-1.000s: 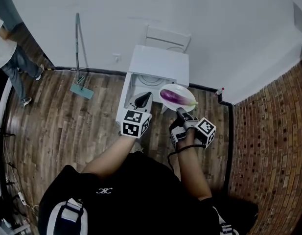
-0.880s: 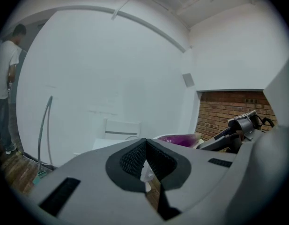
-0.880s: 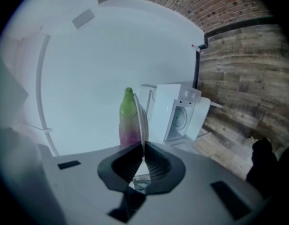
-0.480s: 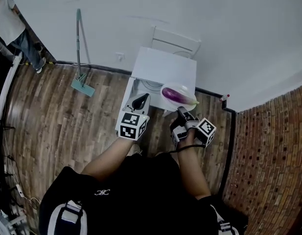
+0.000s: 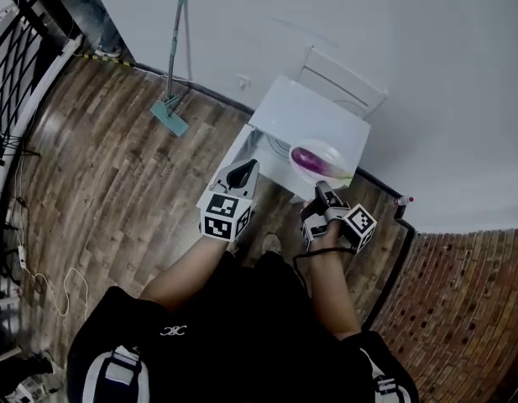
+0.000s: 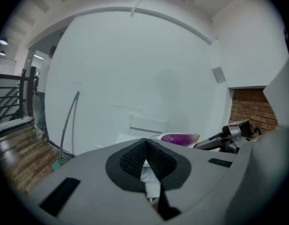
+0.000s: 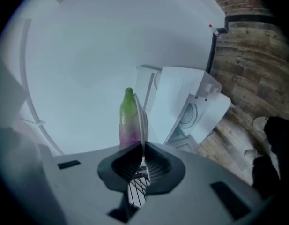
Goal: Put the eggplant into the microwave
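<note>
A purple eggplant (image 5: 308, 159) with a green stem lies on a white plate (image 5: 329, 151). My right gripper (image 5: 321, 190) is shut on the plate's near rim and holds it over the front right corner of the white microwave (image 5: 313, 112). In the right gripper view the plate (image 7: 144, 121) stands edge-on between the pads with the eggplant (image 7: 128, 118) to its left, and the microwave (image 7: 174, 100) has its door (image 7: 212, 112) swung open. My left gripper (image 5: 241, 175) is shut and empty, just before the microwave's left front. The left gripper view shows the eggplant (image 6: 178, 138) ahead.
A mop (image 5: 173, 99) leans on the white wall to the left of the microwave. A white chair back (image 5: 342, 81) stands behind it. A black railing (image 5: 23, 57) and a person's legs (image 5: 95, 11) are at the far left; a brick wall (image 5: 460, 309) is at the right.
Both grippers have moved forward toward the microwave. The plate with the eggplant has gone from beside the microwave's right front to over its corner. The person in the background has walked away.
</note>
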### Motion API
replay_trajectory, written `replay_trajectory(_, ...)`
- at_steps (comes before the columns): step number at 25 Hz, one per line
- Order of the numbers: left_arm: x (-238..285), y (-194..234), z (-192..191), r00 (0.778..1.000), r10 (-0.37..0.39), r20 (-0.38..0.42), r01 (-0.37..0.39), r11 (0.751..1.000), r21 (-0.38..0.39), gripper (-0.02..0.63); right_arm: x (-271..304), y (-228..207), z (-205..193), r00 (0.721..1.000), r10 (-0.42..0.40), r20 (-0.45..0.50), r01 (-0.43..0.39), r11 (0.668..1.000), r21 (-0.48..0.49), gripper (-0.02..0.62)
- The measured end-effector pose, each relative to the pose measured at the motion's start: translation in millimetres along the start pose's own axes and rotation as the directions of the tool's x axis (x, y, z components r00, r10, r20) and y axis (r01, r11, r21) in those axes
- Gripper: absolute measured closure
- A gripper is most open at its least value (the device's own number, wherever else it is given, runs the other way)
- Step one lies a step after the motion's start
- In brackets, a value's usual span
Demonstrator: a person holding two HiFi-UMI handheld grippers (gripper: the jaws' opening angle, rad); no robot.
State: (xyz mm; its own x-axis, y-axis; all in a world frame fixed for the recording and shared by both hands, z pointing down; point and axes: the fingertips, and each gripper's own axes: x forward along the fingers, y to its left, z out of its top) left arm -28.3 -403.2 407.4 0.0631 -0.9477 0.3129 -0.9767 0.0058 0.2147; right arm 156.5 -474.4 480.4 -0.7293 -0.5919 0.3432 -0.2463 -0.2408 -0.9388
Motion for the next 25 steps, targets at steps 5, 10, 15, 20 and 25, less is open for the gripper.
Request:
replay_trajectory(5, 13.2, -4.1, -11.1, 0.994, 0.11, 0.005, -0.11, 0.994, -0.019, 0.607, 22.4, -18.1, 19.4, 0.998, -0.023, -0.06, 0.022, 1.0, -0.009, 0.569)
replay_trajectory(10, 26.3, -12.1, -26.2, 0.987, 0.156, 0.029, -0.154, 0.986, -0.061, 0.608, 43.8, -31.9, 14.5, 0.988, -0.017, -0.154, 0.01, 0.999, -0.041, 0.569)
replay_trajectory(15, 27.2, -13.5, -51.7, 0.988, 0.155, 0.014, -0.153, 0.985, -0.073, 0.609, 53.8, -55.9, -4.2, 0.979, -0.04, -0.199, 0.034, 0.999, -0.034, 0.569)
replay_trajectory(20, 23.0, -3.5, -89.4, 0.989, 0.146, -0.001, -0.145, 0.987, -0.07, 0.608, 65.7, -92.9, -29.7, 0.975, -0.055, -0.216, 0.049, 0.998, -0.033, 0.569)
replay_trajectory(25, 30.4, 13.1, -146.4, 0.993, 0.118, 0.01, -0.118, 0.992, -0.049, 0.607, 87.1, -159.5, -47.6, 0.982, -0.063, -0.177, 0.065, 0.998, 0.009, 0.569)
